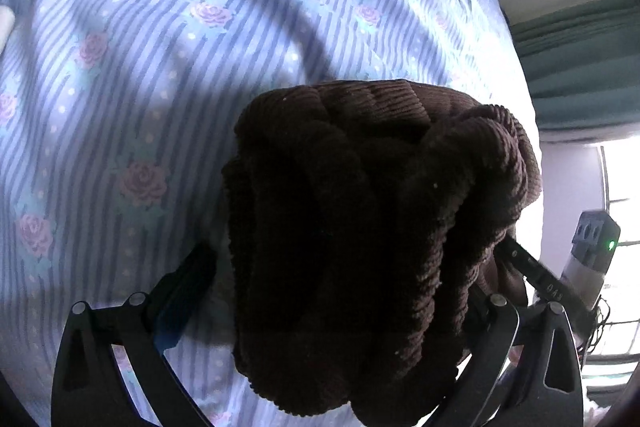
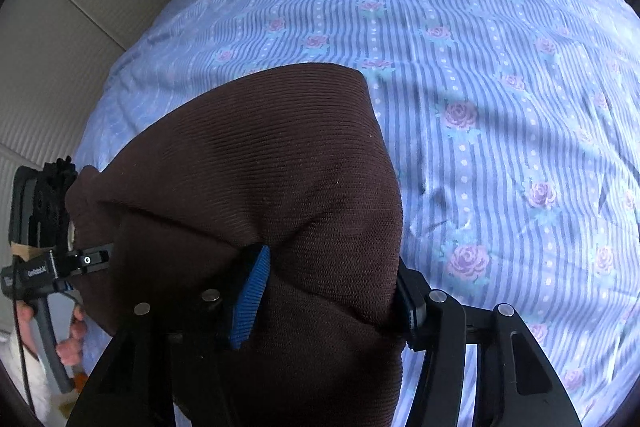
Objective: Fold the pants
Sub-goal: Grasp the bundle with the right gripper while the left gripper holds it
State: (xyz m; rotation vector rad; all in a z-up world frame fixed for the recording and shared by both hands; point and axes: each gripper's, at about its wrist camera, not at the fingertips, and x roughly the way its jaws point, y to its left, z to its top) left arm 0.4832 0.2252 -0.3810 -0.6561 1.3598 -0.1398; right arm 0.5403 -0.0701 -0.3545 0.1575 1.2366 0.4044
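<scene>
Dark brown corduroy pants [image 1: 360,207] lie bunched in thick folds between the jaws of my left gripper [image 1: 344,267]. Its left finger [image 1: 192,279] stands just clear of the cloth, its right finger is hidden under the cloth, and the jaws are wide open. In the right wrist view the pants [image 2: 260,155] form a flatter folded slab on the bed. My right gripper [image 2: 328,271] is shut on its near edge: the blue-padded finger [image 2: 250,295] digs into the cloth, and creases run out from it. The other finger [image 2: 412,307] sits at the cloth's right edge.
A blue striped sheet with pink roses [image 2: 500,99] covers the bed [image 1: 152,87] around the pants. A pale panelled wall [image 2: 72,27] stands at the left. A hand [image 2: 70,343] holds the left gripper's handle. A green curtain [image 1: 580,67] and a bright window [image 1: 624,227] are on the right.
</scene>
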